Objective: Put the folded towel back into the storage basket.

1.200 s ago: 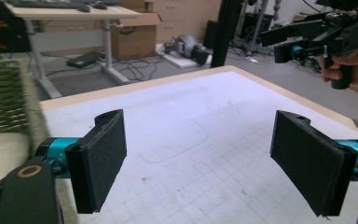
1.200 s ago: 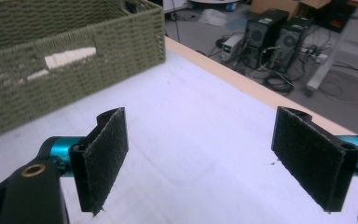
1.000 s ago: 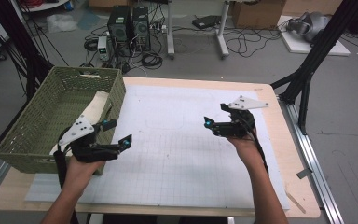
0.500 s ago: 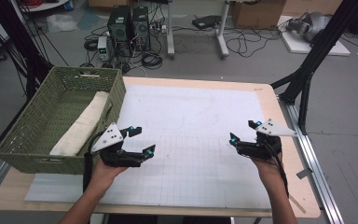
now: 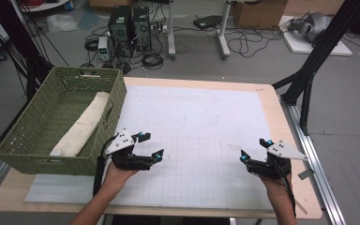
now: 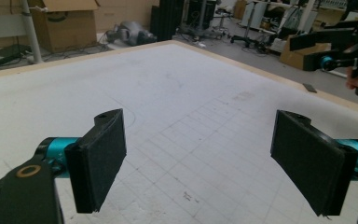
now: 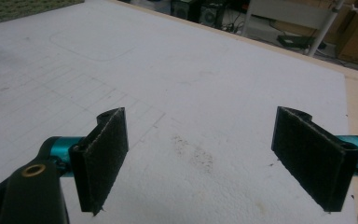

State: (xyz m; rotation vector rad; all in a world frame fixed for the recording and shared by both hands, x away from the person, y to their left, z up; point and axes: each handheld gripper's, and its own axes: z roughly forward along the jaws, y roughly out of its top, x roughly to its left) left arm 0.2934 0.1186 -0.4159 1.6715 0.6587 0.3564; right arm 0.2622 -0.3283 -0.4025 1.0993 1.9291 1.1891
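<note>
Over the white mat (image 5: pixel 201 136) | both tools wide, empty: left tool (image 5: pixel 149 146), right tool (image 5: pixel 253 150) | high view: towel (image 5: pixel 82 126) in basket (image 5: pixel 37 159)

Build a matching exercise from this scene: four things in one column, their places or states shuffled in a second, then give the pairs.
Things:
1. green woven basket
2. rolled cream cloth
3. left gripper
4. right gripper

Places or states:
A. open, above the white gridded mat near the table's right edge
B. lying inside the basket
C. standing at the table's left end
D. open, above the mat just beside the basket's near corner

Pairs: 1-C, 2-B, 3-D, 4-A
</note>
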